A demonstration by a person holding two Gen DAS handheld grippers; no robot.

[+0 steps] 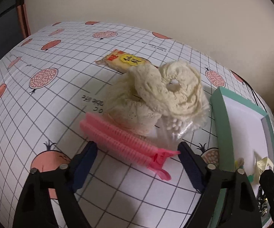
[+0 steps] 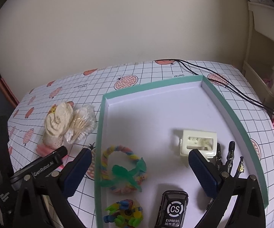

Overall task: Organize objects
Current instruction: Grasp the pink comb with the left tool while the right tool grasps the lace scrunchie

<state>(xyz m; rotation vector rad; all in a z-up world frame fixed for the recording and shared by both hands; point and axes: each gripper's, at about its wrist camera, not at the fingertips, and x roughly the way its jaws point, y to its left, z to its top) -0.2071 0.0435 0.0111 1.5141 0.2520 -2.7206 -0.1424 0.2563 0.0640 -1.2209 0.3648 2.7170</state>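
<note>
Much of the pink ribbed hair clip (image 1: 124, 145) shows in the left wrist view, but its far side tucks under the cream lace cloth bundle (image 1: 156, 98), and in the right wrist view only a pink sliver of it peeks out at 9 o'clock, behind the left tool's body. It lies flat on the grid-patterned tablecloth (image 1: 42, 114), long and comb-toothed, with a pinched tail at its 4 o'clock end. The left gripper (image 1: 137, 148) has its jaws apart and straddles the clip, neither pad touching it. A clear bag of cotton swabs (image 1: 176, 127) is half buried under the cloth at 1 o'clock from the clip, and a yellow snack packet (image 1: 123, 59) sits partly behind the bundle at 12 o'clock. The teal-rimmed tray (image 2: 100, 133) is cut off at the bottom edge; inside it lie a braided pastel ring (image 2: 118, 169), a cream plastic clip (image 2: 198, 142), dark metal clips (image 2: 230, 159) partly hidden by a finger, and a black tag (image 2: 172, 210) marked CS. The right gripper (image 2: 140, 169) hangs over the tray with jaws wide and nothing between them. The tray floor toward 12 o'clock is bare, with black cables (image 2: 222, 79) crossing just beyond its far corner.
</note>
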